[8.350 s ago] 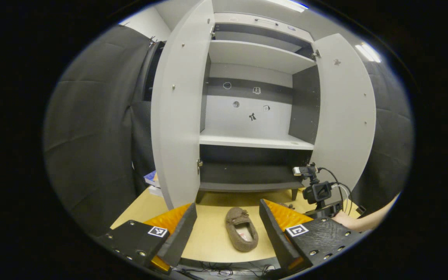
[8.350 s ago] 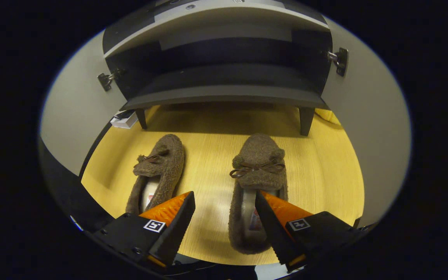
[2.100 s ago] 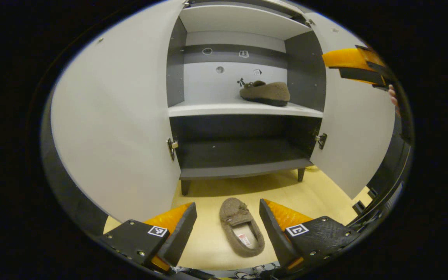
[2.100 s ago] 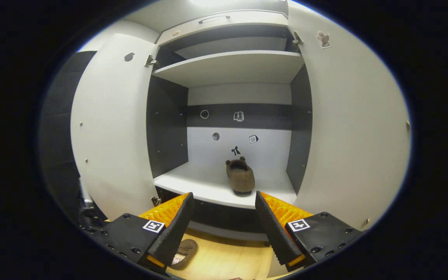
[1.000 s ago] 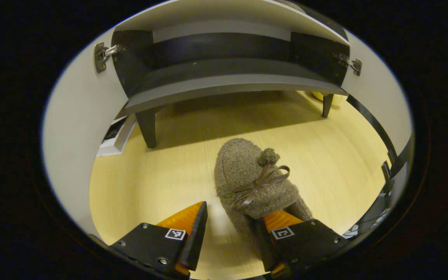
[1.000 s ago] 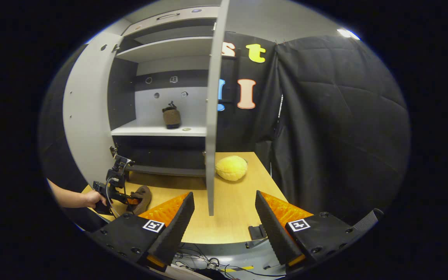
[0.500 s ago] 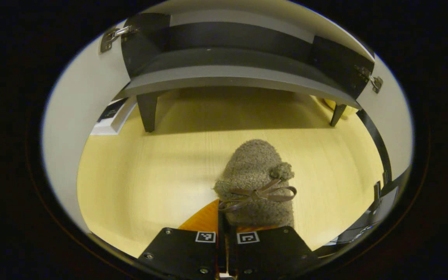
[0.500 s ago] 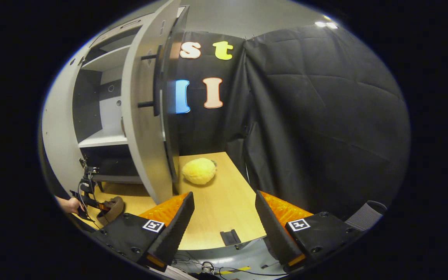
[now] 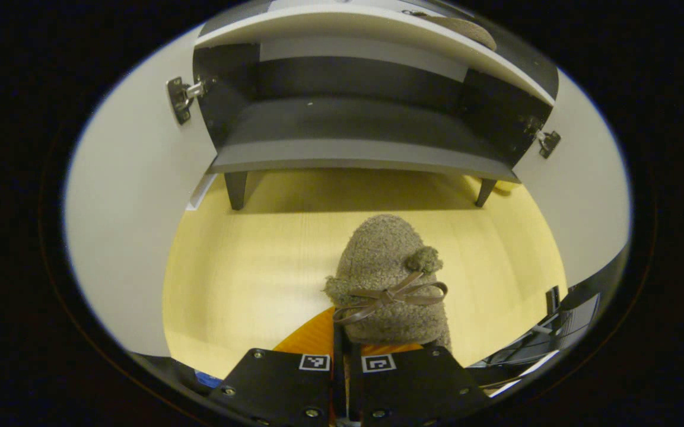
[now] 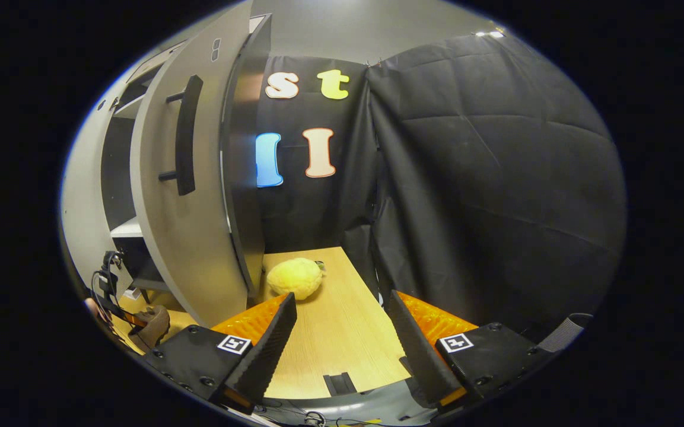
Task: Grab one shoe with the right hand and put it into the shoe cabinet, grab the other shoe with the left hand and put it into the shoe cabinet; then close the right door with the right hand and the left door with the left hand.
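brown fuzzy shoe (image 9: 386,279) is pinched by the left gripper (image 9: 344,356) above the wooden table (image 9: 247,273); right gripper (image 10: 342,332) gapes, empty.

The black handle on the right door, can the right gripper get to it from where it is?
Probably yes. The right gripper is open and holds nothing, and the black handle faces it on the outside of the right door, up and to its left. Nothing stands between them; the yellow plush lies lower.
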